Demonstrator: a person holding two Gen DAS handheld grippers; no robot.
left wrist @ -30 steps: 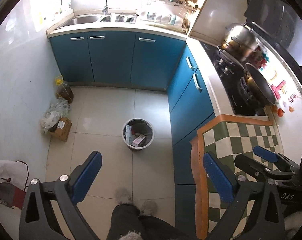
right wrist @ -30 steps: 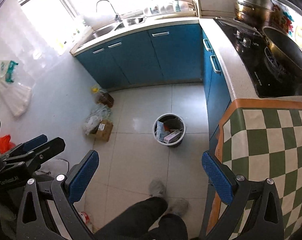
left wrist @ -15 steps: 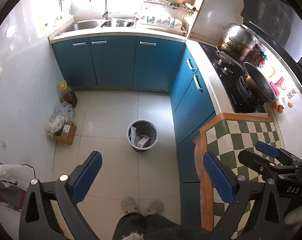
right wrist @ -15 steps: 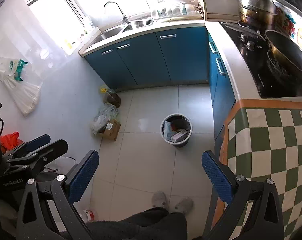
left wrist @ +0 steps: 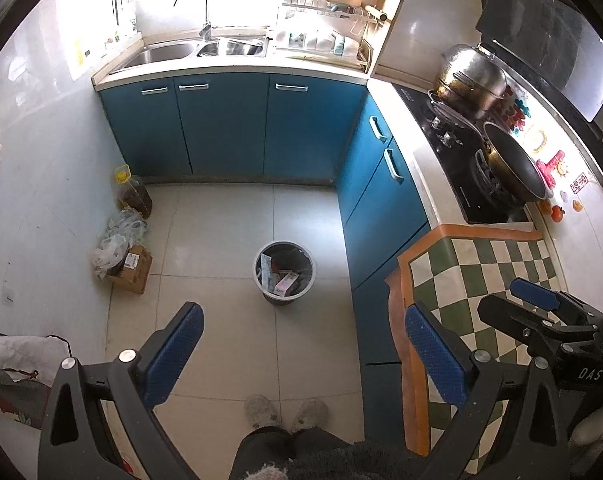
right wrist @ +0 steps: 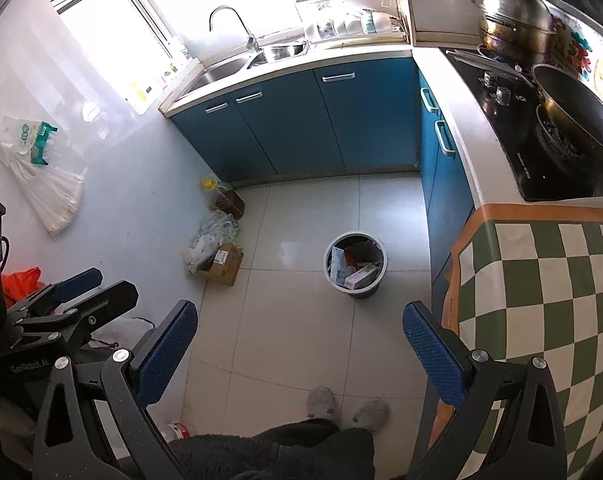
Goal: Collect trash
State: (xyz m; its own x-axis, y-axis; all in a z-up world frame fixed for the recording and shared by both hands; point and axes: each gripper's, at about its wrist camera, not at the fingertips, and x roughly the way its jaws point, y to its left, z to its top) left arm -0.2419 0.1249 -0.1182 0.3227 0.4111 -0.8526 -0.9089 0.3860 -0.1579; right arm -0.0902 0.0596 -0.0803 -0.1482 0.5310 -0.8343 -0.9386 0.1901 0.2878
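Down on the pale floor tiles, the small grey trash bin [left wrist: 284, 273] stands by itself in the middle of the kitchen, with a pink-and-white carton [right wrist: 358, 277] and other packaging lying inside it. Both grippers hang high above the floor and hold nothing. The left gripper [left wrist: 303, 350] has its blue-padded fingers spread wide, and the bin shows between them, further off. The right gripper [right wrist: 299, 346] is spread just as wide, with the bin just beyond the gap. From the left wrist view, the right gripper sits over the green-and-white checkered cloth [left wrist: 497, 264] on the counter.

Against the left wall there is a little pile: a cardboard box [left wrist: 130, 270] with crumpled plastic bags [left wrist: 117, 236] on top, and beside those a jug of dark oil with a yellow cap [left wrist: 132, 194]. A white plastic bag [right wrist: 41, 176] hangs on that wall. Blue cabinets [left wrist: 229, 124] run under the steel sink [left wrist: 197, 48] and turn the corner along the stove side, where a wok [right wrist: 577, 112] and a big steel pot [right wrist: 509, 16] sit on the black cooktop. The person's grey slippers [right wrist: 347, 408] are planted on the tiles near the bottom of both views.
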